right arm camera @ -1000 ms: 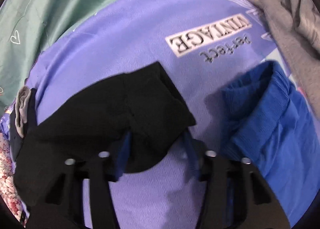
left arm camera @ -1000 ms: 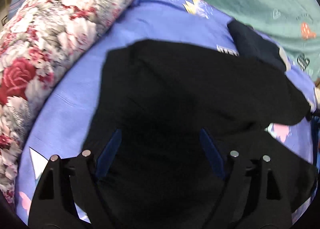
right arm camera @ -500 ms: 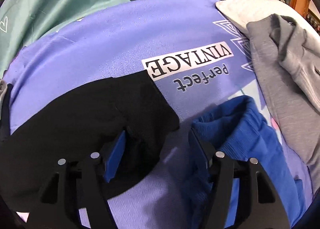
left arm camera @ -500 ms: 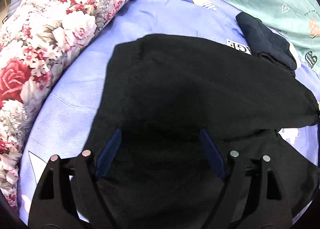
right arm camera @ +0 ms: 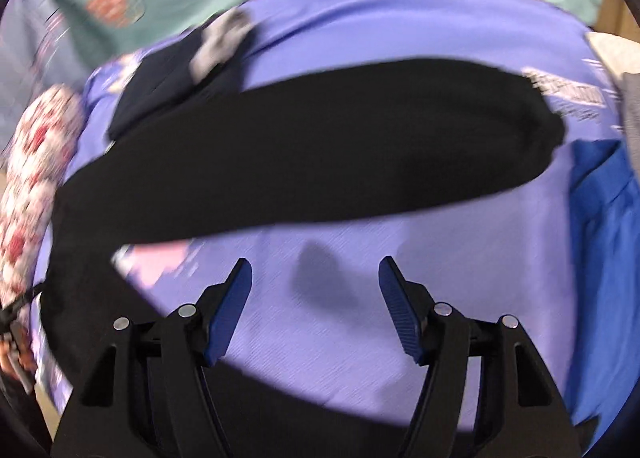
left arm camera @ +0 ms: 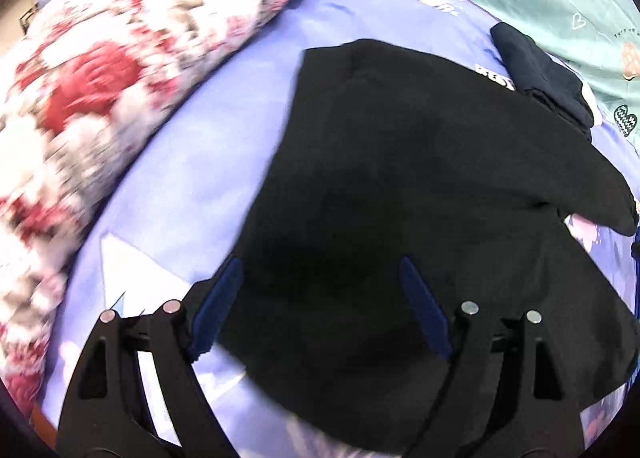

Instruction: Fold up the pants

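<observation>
Both grippers (left arm camera: 320, 270) (right arm camera: 315, 272) gape empty above the black pants (right arm camera: 304, 146)

My right gripper (right arm camera: 316, 282) now stands open over bare purple sheet (right arm camera: 400, 338), clear of the black pants (right arm camera: 320, 146) whose cuff sat between its fingers a second ago; that leg now lies stretched across the sheet. My left gripper (left arm camera: 318, 290) has slid sideways over the pants
</observation>
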{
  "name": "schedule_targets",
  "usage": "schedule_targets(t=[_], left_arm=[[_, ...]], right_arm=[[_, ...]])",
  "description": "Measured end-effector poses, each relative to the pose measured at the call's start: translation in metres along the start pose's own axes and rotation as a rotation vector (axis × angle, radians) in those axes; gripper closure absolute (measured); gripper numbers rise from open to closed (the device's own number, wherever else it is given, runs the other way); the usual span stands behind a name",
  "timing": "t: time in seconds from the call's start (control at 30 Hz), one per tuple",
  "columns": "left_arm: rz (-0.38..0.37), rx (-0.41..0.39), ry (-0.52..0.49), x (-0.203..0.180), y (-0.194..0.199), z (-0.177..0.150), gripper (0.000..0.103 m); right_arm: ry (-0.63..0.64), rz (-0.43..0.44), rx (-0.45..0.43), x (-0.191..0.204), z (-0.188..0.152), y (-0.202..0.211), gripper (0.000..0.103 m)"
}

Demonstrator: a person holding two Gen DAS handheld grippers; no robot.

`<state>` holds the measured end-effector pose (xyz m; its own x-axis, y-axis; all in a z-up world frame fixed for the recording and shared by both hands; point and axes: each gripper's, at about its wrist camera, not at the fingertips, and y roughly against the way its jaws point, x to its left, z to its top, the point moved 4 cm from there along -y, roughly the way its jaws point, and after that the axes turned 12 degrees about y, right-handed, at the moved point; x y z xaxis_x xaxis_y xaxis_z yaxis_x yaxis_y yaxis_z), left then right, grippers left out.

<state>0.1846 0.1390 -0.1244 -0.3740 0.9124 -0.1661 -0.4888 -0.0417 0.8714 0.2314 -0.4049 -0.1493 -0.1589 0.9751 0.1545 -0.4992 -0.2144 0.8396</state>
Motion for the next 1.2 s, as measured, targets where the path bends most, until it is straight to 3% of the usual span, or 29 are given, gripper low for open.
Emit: schedule_targets(t=[0.13,0.3,0.43,0.6,0.63,0.67,0.77,0.93,1.07,1.1,1.13,1.2], left_arm=[[0.004,0.006,-0.014,0.020,0.022,-0.020,0.018],[-0.001,0.049,0.008,0.035,0.019,-0.034,0.020],[-0.022,0.107,0.040,0.034,0.000,-0.035,0.043],[-0.028,0.133,0.065,0.029,-0.011,-0.027,0.043],[-0.010,0.131,0.073,0.028,-0.011,-0.025,0.052],[0.023,0.121,0.071,0.029,-0.011,-0.024,0.077],[0.027,0.106,0.068,0.023,-0.003,-0.023,0.092],[-0.016,0.053,0.101,0.033,0.037,-0.019,0.095],[-0.067,0.062,0.159,0.060,0.070,-0.020,0.096],[-0.059,0.057,0.163,0.066,0.075,-0.022,0.096],[-0.005,0.028,0.168,0.076,0.081,-0.022,0.103],[0.135,-0.069,0.191,0.097,0.088,-0.012,0.103]], right_arm=[[0.074,0.103,0.017,0.039,-0.026,0.015,0.035],[0.153,0.125,0.042,0.066,-0.051,0.023,0.032],[0.189,0.159,0.052,0.091,-0.066,0.025,0.032],[0.278,0.230,0.046,0.135,-0.079,0.034,0.030],[0.306,0.244,0.043,0.145,-0.081,0.036,0.029],[0.320,0.249,0.042,0.152,-0.082,0.036,0.029],[0.365,0.298,0.072,0.174,-0.090,0.032,0.029],[0.464,0.321,0.122,0.202,-0.105,0.024,0.029],[0.448,0.342,0.134,0.202,-0.104,0.020,0.029],[0.438,0.347,0.137,0.200,-0.102,0.020,0.029],[0.428,0.350,0.144,0.198,-0.101,0.018,0.029],[0.417,0.340,0.166,0.192,-0.100,0.012,0.029]])
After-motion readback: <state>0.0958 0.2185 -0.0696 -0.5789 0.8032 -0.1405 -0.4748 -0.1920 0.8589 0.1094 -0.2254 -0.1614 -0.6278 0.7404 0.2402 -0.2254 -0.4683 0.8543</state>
